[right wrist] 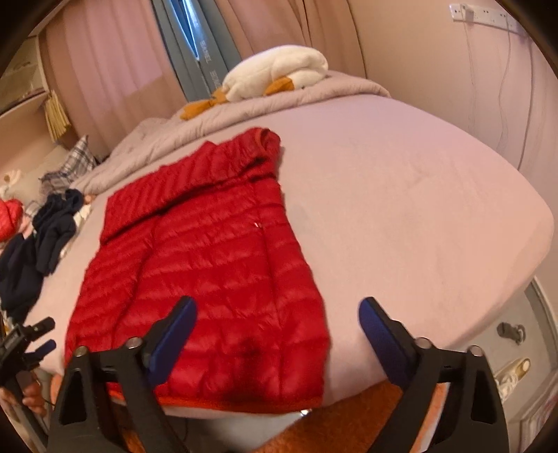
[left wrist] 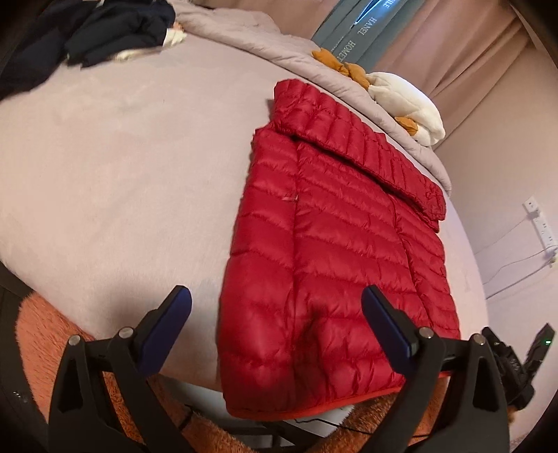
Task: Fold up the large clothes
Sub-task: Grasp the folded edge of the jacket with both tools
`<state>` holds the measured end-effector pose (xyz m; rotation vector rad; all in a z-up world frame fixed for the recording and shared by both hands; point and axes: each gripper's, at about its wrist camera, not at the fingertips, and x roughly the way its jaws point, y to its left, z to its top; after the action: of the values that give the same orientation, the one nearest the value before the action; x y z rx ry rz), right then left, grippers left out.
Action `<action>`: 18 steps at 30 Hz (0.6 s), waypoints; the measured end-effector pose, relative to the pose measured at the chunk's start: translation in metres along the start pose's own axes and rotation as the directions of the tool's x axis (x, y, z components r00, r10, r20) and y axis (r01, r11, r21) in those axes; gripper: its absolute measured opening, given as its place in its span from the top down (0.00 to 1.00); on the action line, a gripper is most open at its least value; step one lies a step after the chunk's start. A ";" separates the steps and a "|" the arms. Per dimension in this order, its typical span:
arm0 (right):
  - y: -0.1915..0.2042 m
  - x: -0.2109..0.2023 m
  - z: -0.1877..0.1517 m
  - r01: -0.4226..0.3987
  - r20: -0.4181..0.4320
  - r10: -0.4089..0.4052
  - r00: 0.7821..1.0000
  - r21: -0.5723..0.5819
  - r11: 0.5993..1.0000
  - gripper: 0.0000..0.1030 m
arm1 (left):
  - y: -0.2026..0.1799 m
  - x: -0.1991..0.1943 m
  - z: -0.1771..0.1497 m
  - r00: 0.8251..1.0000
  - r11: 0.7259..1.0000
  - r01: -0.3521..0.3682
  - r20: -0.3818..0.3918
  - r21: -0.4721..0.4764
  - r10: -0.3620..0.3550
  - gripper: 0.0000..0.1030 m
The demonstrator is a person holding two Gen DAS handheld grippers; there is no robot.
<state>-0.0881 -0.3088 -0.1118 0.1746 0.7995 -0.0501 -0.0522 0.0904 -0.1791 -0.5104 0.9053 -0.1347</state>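
left wrist view has the red puffer jacket point(left wrist: 334, 251) laid flat on the bed point(left wrist: 122, 167), hem hanging a bit over the near edge and one sleeve folded across the top of it. the left gripper point(left wrist: 277, 320) hovers over that hem with its jaws spread wide, blue pads clear of the fabric, nothing pinched. off at the lower right edge you can just catch the right gripper point(left wrist: 516, 362) (only a dark chunk of it shows from here).

from the right wrist view the same jacket sits toward the left side of the mattress, and the right gripper point(right wrist: 277, 322) hangs over the jacket's near right corner, jaws wide apart and empty too. one finger is over the red fabric, the other over bare sheet.

other stuff around: a pile of dark clothes point(left wrist: 104, 31) at the far side of the bed, a white plush toy point(right wrist: 275, 73) with orange bits on the crumpled duvet point(right wrist: 157, 139), pink curtains point(right wrist: 104, 62) behind, and an orange fuzzy rug point(left wrist: 38, 334) on the floor below the bed edge.
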 end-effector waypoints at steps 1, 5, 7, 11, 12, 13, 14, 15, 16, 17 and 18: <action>-0.003 0.000 -0.002 0.002 -0.008 -0.002 1.000 0.004 1.000 0.14 | 0.003 0.001 0.000 1.000 1.000 0.010 -0.006 -0.004 -0.010 0.07; -0.014 0.000 -0.007 -0.008 -0.026 0.009 1.000 0.041 0.999 0.18 | 0.013 0.001 -0.001 0.998 0.996 0.054 -0.010 -0.069 -0.054 0.13; -0.017 0.002 -0.008 -0.021 -0.038 0.023 0.999 0.058 0.998 0.21 | 0.014 0.001 -0.003 0.996 0.993 0.089 -0.018 -0.083 -0.090 0.14; -0.018 0.009 -0.011 -0.035 -0.079 0.039 0.996 0.059 0.998 0.24 | 0.010 0.003 -0.009 0.994 0.993 0.103 -0.040 -0.061 -0.106 0.13; -0.017 0.011 -0.012 -0.031 -0.082 0.035 0.996 0.054 0.998 0.24 | 0.010 0.003 -0.010 0.994 0.994 0.098 -0.044 -0.055 -0.101 0.13; -0.016 0.013 -0.013 -0.027 -0.088 0.031 0.996 0.050 0.998 0.24 | 0.009 0.004 -0.011 0.994 0.994 0.094 -0.050 -0.051 -0.097 0.13; -0.016 0.015 -0.014 -0.022 -0.095 0.027 0.995 0.050 0.999 0.24 | 0.009 0.005 -0.012 0.994 0.994 0.093 -0.055 -0.051 -0.095 0.13; -0.015 0.017 -0.015 -0.021 -0.100 0.026 0.995 0.053 0.998 0.24 | 0.011 0.007 -0.012 0.994 0.995 0.090 -0.062 -0.052 -0.094 0.13; -0.016 0.020 -0.016 -0.023 -0.109 0.029 0.994 0.057 0.998 0.24 | 0.012 0.008 -0.014 0.993 0.995 0.087 -0.069 -0.055 -0.091 0.13; -0.016 0.022 -0.017 -0.027 -0.121 0.034 0.992 0.061 0.998 0.24 | 0.014 0.010 -0.015 0.993 0.994 0.085 -0.073 -0.061 -0.090 0.13; -0.017 0.024 -0.017 -0.032 -0.126 0.040 0.991 0.065 0.997 0.24 | 0.017 0.012 -0.017 0.993 0.994 0.079 -0.077 -0.071 -0.085 0.13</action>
<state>-0.0856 -0.3217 -0.1427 0.2537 0.9221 -0.0306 -0.0597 0.0957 -0.2042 -0.6089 0.9701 -0.2008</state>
